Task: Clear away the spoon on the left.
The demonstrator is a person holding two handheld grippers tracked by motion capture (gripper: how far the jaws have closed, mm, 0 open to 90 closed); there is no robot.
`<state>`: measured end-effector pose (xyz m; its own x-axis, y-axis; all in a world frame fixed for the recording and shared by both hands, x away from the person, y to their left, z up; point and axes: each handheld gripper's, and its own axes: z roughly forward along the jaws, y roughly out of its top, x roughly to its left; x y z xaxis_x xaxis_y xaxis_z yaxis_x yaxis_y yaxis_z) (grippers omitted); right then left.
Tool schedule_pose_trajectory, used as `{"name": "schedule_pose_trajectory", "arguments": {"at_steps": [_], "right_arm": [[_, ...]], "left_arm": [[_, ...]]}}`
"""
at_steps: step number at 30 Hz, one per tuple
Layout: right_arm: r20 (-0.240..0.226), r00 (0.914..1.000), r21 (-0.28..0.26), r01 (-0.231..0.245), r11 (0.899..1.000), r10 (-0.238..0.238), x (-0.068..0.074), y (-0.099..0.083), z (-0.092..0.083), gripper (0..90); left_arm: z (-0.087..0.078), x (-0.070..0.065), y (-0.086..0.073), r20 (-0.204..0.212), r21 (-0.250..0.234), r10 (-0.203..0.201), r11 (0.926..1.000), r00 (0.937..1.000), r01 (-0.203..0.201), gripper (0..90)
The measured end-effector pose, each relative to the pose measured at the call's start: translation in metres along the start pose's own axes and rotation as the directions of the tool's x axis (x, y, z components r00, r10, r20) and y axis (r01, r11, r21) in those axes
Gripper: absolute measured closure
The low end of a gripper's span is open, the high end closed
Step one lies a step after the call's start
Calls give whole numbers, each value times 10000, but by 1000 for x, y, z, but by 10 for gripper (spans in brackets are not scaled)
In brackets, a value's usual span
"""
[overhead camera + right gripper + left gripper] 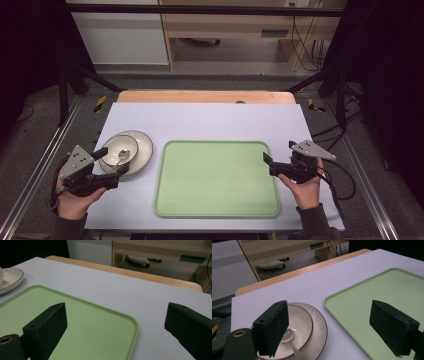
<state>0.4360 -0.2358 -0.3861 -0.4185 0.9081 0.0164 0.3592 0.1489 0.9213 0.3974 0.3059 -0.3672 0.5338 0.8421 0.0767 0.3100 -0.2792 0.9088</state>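
**Ana:** While the left gripper [111, 161] hovers at the near-left of the table, look at its jaws: spread wide, nothing between them. In its own view [329, 327] one pad sits over the bowl, the other over the tray's corner.

**Ben:** And just ahead of those jaws is the small white bowl [119, 148], with a pale spoon [123, 154] lying inside it. The gripper's far jaw reaches to the bowl's near-left rim, the near jaw lies at the plate's near edge; whether either touches, I cannot tell.

**Ana:** The bowl stands on a larger cream plate [144, 145] with a dark line round the rim. From the left gripper view the spoon [288, 336] shows right beside the left-hand jaw, partly hidden behind it.

**Ben:** Over to the right gripper [276, 161]. Jaws also wide apart, holding nothing. It hangs at the right-hand edge of the green tray [215, 180].

**Ana:** Its own view [115, 326] confirms that: one jaw over the tray's bare green floor [82, 327], the other over the pale tabletop [125, 292] just outside the rim.

**Ben:** And far off to that gripper's left, the plate [11, 277] peeks in at the frame edge, well apart from it.
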Motion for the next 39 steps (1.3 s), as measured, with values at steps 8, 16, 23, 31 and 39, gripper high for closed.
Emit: {"name": "schedule_pose_trajectory", "arguments": {"at_steps": [8, 16, 23, 31, 39], "right_arm": [[-52, 10000, 39, -12, 10000, 12, 0, 0, 0, 47], [-39, 10000, 113, 26, 9999, -25, -1, 0, -1, 47], [-17, 10000, 249, 38, 9997, -38, -1, -1, 1, 48], [-57, 10000, 338, 48, 9994, -46, 1, -2, 4, 49], [-24, 9999, 423, 135, 9990, -134, 1, -3, 6, 50]], "left_arm": [[1, 8, -24, -245, 719, -139, 9973, 9996, 156, 157], [6, 14, -39, -352, 1258, 3, 9920, 9994, 42, 184], [11, 18, -45, -591, 1564, 107, 9877, 9982, -13, 246], [16, 18, -46, -616, 1666, 390, 9856, 9973, -283, 413], [19, 16, -47, -802, 1812, 721, 9818, 9942, -566, 564]]}}
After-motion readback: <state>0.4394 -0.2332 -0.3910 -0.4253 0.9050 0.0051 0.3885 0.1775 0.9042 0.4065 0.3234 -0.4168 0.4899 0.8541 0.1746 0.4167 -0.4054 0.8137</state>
